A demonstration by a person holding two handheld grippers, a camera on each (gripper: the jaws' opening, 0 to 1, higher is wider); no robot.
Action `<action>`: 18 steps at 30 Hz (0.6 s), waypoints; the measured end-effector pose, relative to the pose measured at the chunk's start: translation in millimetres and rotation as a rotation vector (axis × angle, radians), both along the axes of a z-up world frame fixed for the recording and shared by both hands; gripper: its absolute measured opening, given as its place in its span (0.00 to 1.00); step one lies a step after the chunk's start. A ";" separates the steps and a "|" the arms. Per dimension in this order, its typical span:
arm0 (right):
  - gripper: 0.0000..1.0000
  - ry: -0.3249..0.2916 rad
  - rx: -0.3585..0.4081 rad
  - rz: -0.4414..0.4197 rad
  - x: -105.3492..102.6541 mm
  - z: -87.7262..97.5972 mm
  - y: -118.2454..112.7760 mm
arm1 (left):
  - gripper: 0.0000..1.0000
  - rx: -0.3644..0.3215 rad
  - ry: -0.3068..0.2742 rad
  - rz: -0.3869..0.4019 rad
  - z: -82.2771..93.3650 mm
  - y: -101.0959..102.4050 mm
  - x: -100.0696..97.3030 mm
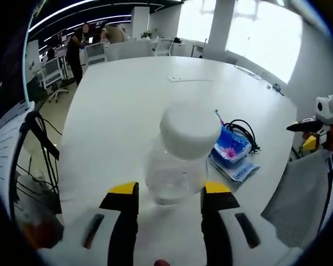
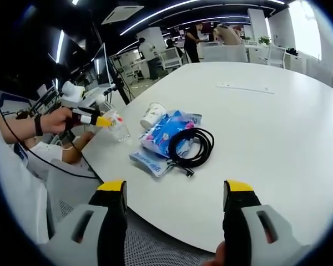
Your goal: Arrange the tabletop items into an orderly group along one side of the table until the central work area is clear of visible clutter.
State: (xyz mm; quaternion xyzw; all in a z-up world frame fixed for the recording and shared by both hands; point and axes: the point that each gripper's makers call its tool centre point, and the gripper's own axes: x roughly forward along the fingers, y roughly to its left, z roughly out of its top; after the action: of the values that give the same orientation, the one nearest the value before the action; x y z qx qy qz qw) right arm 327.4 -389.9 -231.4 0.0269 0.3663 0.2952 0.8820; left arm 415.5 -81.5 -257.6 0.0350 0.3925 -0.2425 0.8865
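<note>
Sitting between left hand-held gripper (image 1: 170,202) jaws | clear bottle (image 1: 177,160) | upright

The left gripper view is taken close above the white table (image 1: 127,111), looking along it toward the far office, with a clear bottle (image 1: 177,160) very near at 6 o'clock. The right gripper view is taken from off the table's near edge (image 2: 172,216), facing across it. Shared by both are the blue packet (image 1: 228,145) (image 2: 165,132), black cable (image 1: 245,131) (image 2: 193,147), and the bottle (image 2: 117,128), seen at 10 o'clock.
</note>
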 end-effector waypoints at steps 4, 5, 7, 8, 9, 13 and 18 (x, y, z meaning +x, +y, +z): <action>0.70 0.004 -0.002 0.000 -0.1 -0.9 -0.3 | 0.36 0.031 -0.014 -0.021 -1.8 -3.0 1.8; 0.70 0.005 -0.002 -0.001 -0.1 -1.0 -0.2 | 0.36 0.034 -0.013 -0.016 -1.9 -2.8 2.9; 0.70 0.006 0.001 -0.003 0.2 -1.0 0.3 | 0.36 0.039 -0.015 -0.008 -2.0 -2.2 4.1; 0.70 0.006 0.001 -0.003 0.6 -1.0 0.8 | 0.36 0.041 -0.016 -0.004 -1.5 -2.4 4.1; 0.70 0.007 0.000 -0.001 0.5 -1.1 1.2 | 0.36 0.044 -0.018 0.002 -1.0 -2.6 4.3; 0.70 0.006 0.000 0.000 0.9 -0.9 2.0 | 0.36 0.043 -0.021 0.018 -1.3 -1.7 5.7; 0.70 0.010 -0.002 0.005 0.4 -1.8 3.2 | 0.35 0.042 -0.020 0.028 -0.9 -1.2 6.5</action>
State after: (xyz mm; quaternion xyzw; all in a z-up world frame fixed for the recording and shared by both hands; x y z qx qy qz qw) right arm 327.8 -386.7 -233.2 0.0267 0.3711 0.2972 0.8794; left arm 422.0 -82.7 -258.5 0.0506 0.3889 -0.2216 0.8928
